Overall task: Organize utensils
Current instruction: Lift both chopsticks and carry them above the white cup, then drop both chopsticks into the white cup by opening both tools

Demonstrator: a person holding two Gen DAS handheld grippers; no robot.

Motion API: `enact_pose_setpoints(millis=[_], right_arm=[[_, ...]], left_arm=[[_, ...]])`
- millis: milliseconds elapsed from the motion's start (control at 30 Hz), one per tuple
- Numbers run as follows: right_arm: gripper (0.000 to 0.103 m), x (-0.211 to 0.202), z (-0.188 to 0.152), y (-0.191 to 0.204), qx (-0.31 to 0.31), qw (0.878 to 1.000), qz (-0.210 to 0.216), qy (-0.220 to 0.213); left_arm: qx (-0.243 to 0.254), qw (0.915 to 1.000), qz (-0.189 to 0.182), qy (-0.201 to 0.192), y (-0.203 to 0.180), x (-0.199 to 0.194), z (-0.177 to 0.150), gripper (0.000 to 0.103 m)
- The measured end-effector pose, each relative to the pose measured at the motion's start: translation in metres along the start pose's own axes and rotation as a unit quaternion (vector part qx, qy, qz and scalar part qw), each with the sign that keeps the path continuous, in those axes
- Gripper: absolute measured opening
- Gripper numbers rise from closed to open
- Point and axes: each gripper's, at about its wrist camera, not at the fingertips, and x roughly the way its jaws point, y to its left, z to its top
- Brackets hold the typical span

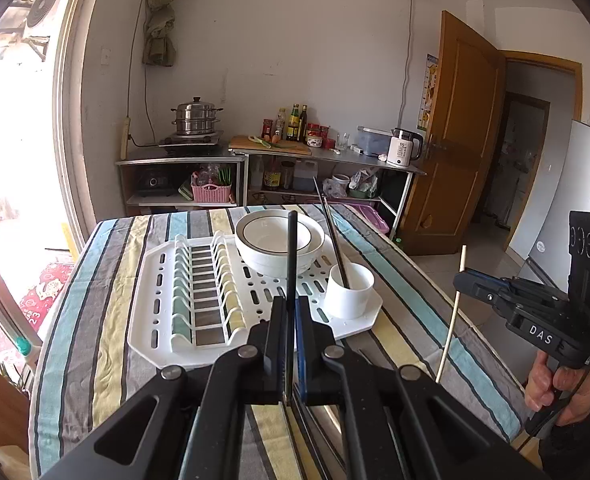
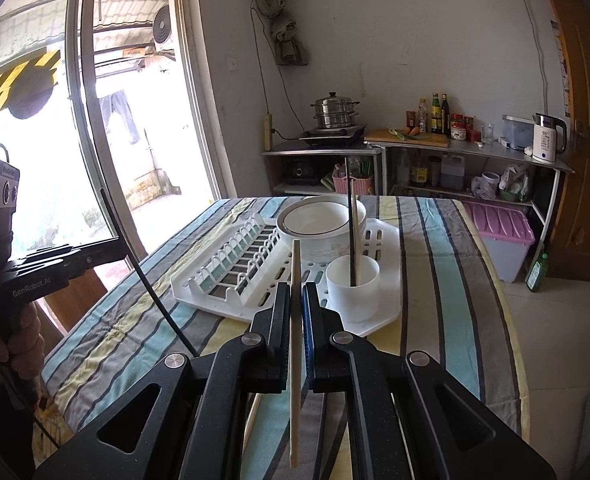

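Holding one chopstick in each gripper, we are above the striped tablecloth (image 1: 107, 320) with the white drain tray (image 1: 155, 264) ahead of us. Our left gripper (image 1: 291, 304) has its jaws pressed together on a black chopstick (image 1: 292, 256) that stands nearly upright. Our right gripper (image 2: 295, 292) is clamped the same way on a pale wooden chopstick (image 2: 295, 340), which runs well past the jaws both above and below.

The white cup (image 2: 353, 284) sits at the tray's near right corner, just in front of the stacked bowls (image 2: 321, 224), and it already holds chopsticks (image 2: 353, 236) leaning toward the bowls.

The main risk, as we judge it, is the thin grip: a round stick pinched at one spot can pivot or slide, so a tip may miss the cup's mouth and drop onto the tray or cloth. A lowered tip could also knock the leaning sticks or catch the cup's rim and tip the light cup over. Both grippers heading for one small opening could clash, so going one at a time looks safer.

Room is generous above the tray and to the cup's right, where the cloth lies bare. It is tight behind the cup, against the bowls, and the table's right edge (image 2: 491, 280) is near.
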Motion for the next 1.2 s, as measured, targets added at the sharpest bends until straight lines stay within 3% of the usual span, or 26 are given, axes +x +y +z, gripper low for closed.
enact_pose_setpoints(millis=[700, 933, 1200], right_arm=[[0.006, 0.049, 0.104, -0.047, 0.024, 0.997, -0.005, -0.07], [0.006, 0.083, 0.115, -0.056, 0.019, 0.997, -0.009, -0.072], [0.006, 0.126, 0.098, -0.069, 0.027, 0.999, -0.015, -0.043]], left_arm=[[0.001, 0.998, -0.06, -0.016, -0.042, 0.092, 0.129, 0.004], [-0.003, 0.9976, -0.069, -0.004, -0.043, 0.129, 0.135, 0.004], [-0.018, 0.9966, -0.076, 0.026, -0.032, 0.169, 0.118, 0.004]])
